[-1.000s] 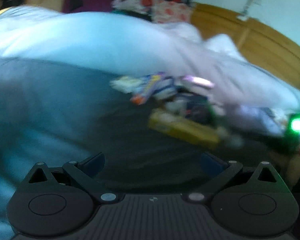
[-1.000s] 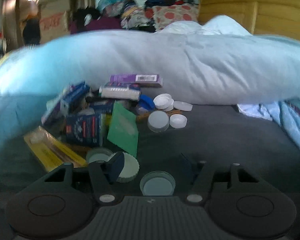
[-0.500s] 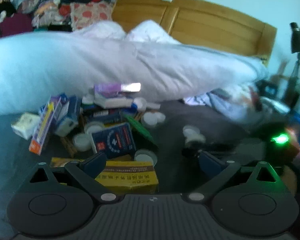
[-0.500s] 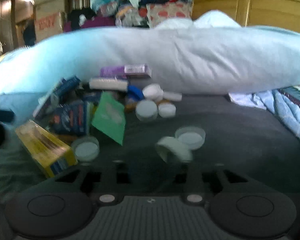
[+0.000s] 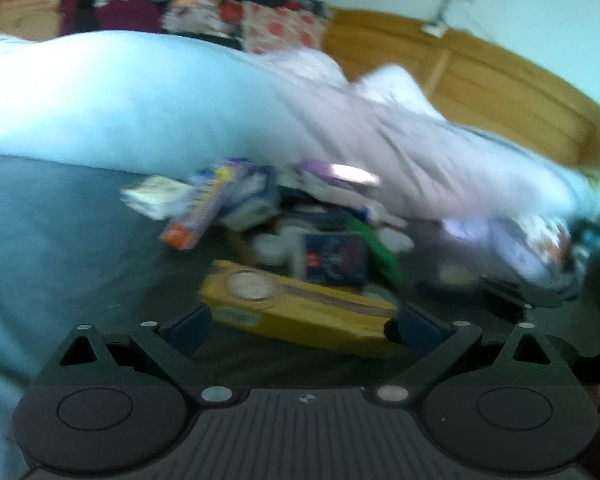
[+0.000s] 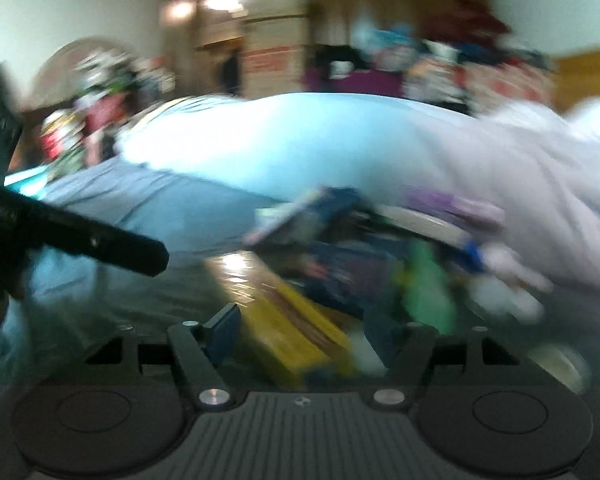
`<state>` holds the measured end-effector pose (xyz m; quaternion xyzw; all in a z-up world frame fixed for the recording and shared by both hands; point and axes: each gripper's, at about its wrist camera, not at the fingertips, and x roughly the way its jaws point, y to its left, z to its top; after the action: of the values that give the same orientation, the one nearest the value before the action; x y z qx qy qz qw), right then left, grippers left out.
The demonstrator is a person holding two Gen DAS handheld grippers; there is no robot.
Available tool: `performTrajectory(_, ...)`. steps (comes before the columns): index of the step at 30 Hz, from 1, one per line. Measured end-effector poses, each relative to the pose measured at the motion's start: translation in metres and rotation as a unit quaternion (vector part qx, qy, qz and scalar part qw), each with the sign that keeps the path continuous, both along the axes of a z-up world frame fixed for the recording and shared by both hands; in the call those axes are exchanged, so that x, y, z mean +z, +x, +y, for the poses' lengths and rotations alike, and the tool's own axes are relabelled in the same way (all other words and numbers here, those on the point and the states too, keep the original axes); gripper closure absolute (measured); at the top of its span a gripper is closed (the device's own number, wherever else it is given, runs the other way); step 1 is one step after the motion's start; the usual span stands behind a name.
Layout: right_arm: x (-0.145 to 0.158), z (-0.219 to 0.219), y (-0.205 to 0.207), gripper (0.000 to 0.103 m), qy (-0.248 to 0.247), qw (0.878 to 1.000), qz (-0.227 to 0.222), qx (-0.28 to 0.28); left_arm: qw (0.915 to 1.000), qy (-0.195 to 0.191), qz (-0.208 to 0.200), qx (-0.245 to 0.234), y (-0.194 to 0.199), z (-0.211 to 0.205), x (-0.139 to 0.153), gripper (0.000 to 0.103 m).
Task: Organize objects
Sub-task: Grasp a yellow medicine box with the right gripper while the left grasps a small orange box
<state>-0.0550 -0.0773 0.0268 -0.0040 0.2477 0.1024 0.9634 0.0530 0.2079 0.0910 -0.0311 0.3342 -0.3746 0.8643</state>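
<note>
Both views are blurring, so small print and fine edges are lost. The left gripper (image 5: 300, 324) is hanging low over the dark bed sheet (image 5: 68, 240), its fingers (image 5: 186, 326) spread wide and gripping nothing; the long yellow box (image 5: 300, 312) is lying flat on the sheet just ahead of them, its ends reaching toward each blue tip, though whether either tip is touching it I cannot tell. A round pale lid (image 5: 250, 286) is sitting on the box's top face toward its 9 o'clock end. Behind the box, at 12 o'clock, a dark blue box (image 5: 332, 258) is standing against a green packet (image 5: 380, 252), and further back a jumble of cartons is piling up against the pale blue duvet (image 5: 140, 92), with an orange-ended carton (image 5: 196, 216) leaning at 10 o'clock and a purple box (image 5: 340, 172) on top at 1 o'clock. A wooden headboard (image 5: 500, 92) is showing at 2 o'clock.

The right gripper (image 6: 304, 332) is pointing at the same heap, its fingers (image 6: 224, 332) parted and empty, the yellow box (image 6: 288, 332) running between them; contact is unclear. The green packet (image 6: 428, 288) is lying at 1 o'clock. At 9 o'clock the other gripper's black body (image 6: 100, 244) is reaching in
</note>
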Motion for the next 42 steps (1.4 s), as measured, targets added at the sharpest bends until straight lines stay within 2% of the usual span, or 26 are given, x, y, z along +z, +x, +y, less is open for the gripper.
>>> performTrajectory(3,-0.010,0.022,0.044,0.028,-0.046,0.997,0.035,0.048,0.9991,-0.008,0.017,0.038,0.007,0.025,0.000,0.002)
performTrajectory(6,-0.019,0.030,0.072,0.026,-0.061,0.995,0.060,0.054,0.9984,-0.009,0.017,0.053,0.018,0.037,0.002,0.002)
performTrajectory(8,-0.017,0.028,0.077,0.038,-0.052,0.995,0.070,0.053,0.9984,-0.019,0.015,0.051,0.030,0.037,0.005,0.002)
performTrajectory(10,-0.012,0.019,0.070,0.053,-0.010,0.996,0.076,0.044,0.9989,-0.021,-0.002,0.042,0.049,0.029,0.007,0.002)
performTrajectory(13,-0.005,0.006,0.040,0.054,0.039,0.996,0.076,0.009,0.9995,0.003,-0.027,0.017,0.084,0.003,0.005,0.006)
performTrajectory(15,-0.004,-0.009,0.019,0.054,0.096,0.992,0.083,-0.025,0.9977,0.041,-0.053,-0.011,0.105,-0.018,-0.002,0.018)
performTrajectory(16,-0.005,-0.018,0.010,0.054,0.131,0.987,0.087,-0.036,0.9968,0.053,-0.054,-0.025,0.116,-0.028,-0.007,0.028)
performTrajectory(17,-0.006,-0.025,0.004,0.054,0.159,0.982,0.089,-0.043,0.9961,0.062,-0.052,-0.036,0.125,-0.037,-0.013,0.034)
performTrajectory(19,-0.011,-0.039,-0.002,0.054,0.197,0.975,0.089,-0.060,0.9939,0.086,-0.053,-0.045,0.140,-0.055,-0.027,0.037)
performTrajectory(23,-0.019,-0.053,0.000,0.055,0.216,0.969,0.088,-0.084,0.9941,0.097,-0.041,-0.024,0.159,-0.068,-0.048,0.036)
performTrajectory(24,-0.020,-0.053,0.000,0.055,0.215,0.969,0.087,-0.085,0.9942,0.097,-0.041,-0.023,0.159,-0.070,-0.052,0.036)
performTrajectory(25,-0.021,-0.052,0.000,0.055,0.210,0.970,0.085,-0.086,0.9942,0.097,-0.042,-0.020,0.159,-0.071,-0.054,0.046)
performTrajectory(26,-0.020,-0.051,0.000,0.055,0.205,0.971,0.081,-0.088,0.9939,0.100,-0.044,-0.016,0.157,-0.071,-0.054,0.063)
performTrajectory(28,-0.017,-0.051,-0.002,0.055,0.202,0.972,0.074,-0.094,0.9938,0.104,-0.038,0.003,0.150,-0.068,-0.050,0.071)
performTrajectory(29,-0.016,-0.052,-0.002,0.055,0.202,0.972,0.071,-0.097,0.9947,0.096,-0.036,0.006,0.141,-0.064,-0.046,0.084)
performTrajectory(35,-0.003,-0.046,-0.009,0.055,0.192,0.976,0.046,-0.091,0.9957,0.079,-0.047,0.010,0.092,-0.044,-0.015,0.083)
performTrajectory(39,0.017,-0.044,-0.011,0.055,0.188,0.978,0.025,-0.088,0.9959,0.054,-0.059,0.042,0.061,-0.019,0.024,0.083)
performTrajectory(42,0.038,-0.037,-0.015,0.055,0.185,0.979,0.009,-0.081,0.9923,0.043,-0.096,0.065,0.033,0.005,0.060,0.083)
